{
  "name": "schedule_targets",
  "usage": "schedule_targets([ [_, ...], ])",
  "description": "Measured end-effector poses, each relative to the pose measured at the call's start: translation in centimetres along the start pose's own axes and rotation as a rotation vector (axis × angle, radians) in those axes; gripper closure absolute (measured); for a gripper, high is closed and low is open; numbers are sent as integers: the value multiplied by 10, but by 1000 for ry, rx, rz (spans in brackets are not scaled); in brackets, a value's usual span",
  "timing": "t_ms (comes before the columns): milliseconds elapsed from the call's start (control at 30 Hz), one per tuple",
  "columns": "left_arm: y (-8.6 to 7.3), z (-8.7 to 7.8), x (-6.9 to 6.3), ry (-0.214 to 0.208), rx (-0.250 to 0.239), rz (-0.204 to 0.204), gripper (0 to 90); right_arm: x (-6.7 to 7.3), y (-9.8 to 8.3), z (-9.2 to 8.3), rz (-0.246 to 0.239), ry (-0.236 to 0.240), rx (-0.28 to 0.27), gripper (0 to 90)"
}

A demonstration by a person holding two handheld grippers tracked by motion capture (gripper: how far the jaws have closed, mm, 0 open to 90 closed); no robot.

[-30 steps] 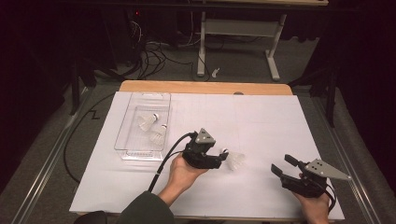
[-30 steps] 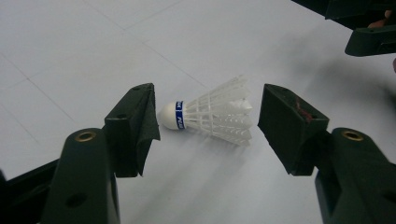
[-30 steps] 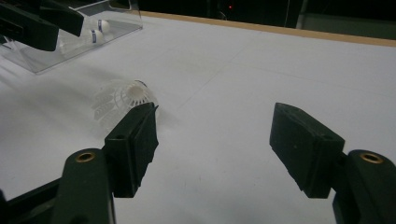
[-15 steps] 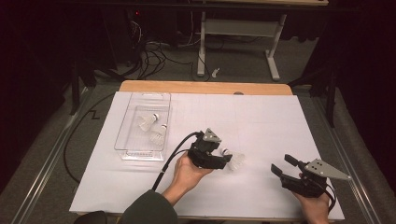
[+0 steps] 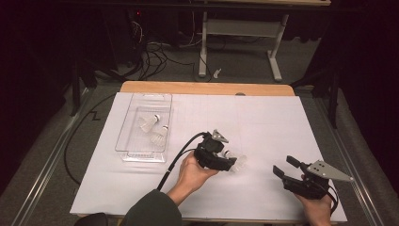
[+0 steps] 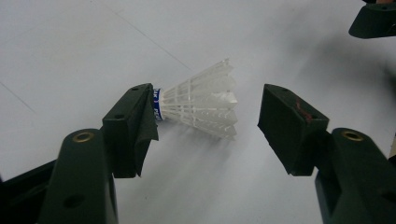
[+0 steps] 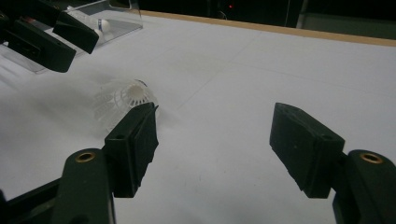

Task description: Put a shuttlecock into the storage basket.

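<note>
Jaws on both grippers stood apart, nothing clamped. Right gripper (image 5: 281, 167) sat nearest, at about 5 o'clock on the table (image 5: 263, 117), held in the person's right hand (image 5: 316, 207), jaws aimed toward 10 o'clock. In its own view the right gripper (image 7: 212, 133) had bare white table surface between the jaws.

Left gripper (image 5: 234, 162) was a bit farther in, near table centre, gripped by the left hand (image 5: 193, 172), cable trailing back toward 7 o'clock. Its jaws bracketed the loose shuttlecock (image 5: 237, 162) lying on its side on the table. In the left gripper view (image 6: 208, 119) the shuttlecock (image 6: 201, 106) lay between the jaws: blue-banded cork end just at or against the left jaw, can't tell if touching; feather skirt pointed at the right jaw with a clear gap. Not gripped. From the right gripper view the shuttlecock (image 7: 123, 100) showed at 10 o'clock, partly hidden behind that gripper's left jaw.

Farther out, at about 10 o'clock on the table, a clear plastic tray (image 5: 141, 153) held two more shuttlecocks: one (image 5: 148, 123) toward the far side, one (image 5: 159, 136) just beside it.

Beyond the table's far wooden edge (image 5: 207, 88): dark floor, cables, a white frame leg (image 5: 203, 52).
</note>
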State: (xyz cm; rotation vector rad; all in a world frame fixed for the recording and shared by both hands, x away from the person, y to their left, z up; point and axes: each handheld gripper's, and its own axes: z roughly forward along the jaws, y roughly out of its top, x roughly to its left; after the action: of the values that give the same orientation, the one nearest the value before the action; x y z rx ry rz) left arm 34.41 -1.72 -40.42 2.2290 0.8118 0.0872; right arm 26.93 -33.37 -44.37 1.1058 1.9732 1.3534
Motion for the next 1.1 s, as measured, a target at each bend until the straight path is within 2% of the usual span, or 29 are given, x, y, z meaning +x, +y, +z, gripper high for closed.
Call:
schedule_targets([
  [300, 9, 12, -8, 2, 70, 25, 342, 0, 0, 0, -2, 1, 1, 329],
  [500, 10, 22, -9, 26, 102, 32, 342, 0, 0, 0, -1, 0, 3, 330],
  [767, 10, 28, -10, 26, 119, 27, 337, -1, 0, 1, -2, 1, 5, 331],
  [933, 9, 34, -10, 42, 139, 30, 346, 0, 0, 1, -5, 0, 7, 332],
  [1100, 10, 36, -11, 44, 133, 28, 350, 0, 0, 1, -6, -1, 7, 332],
])
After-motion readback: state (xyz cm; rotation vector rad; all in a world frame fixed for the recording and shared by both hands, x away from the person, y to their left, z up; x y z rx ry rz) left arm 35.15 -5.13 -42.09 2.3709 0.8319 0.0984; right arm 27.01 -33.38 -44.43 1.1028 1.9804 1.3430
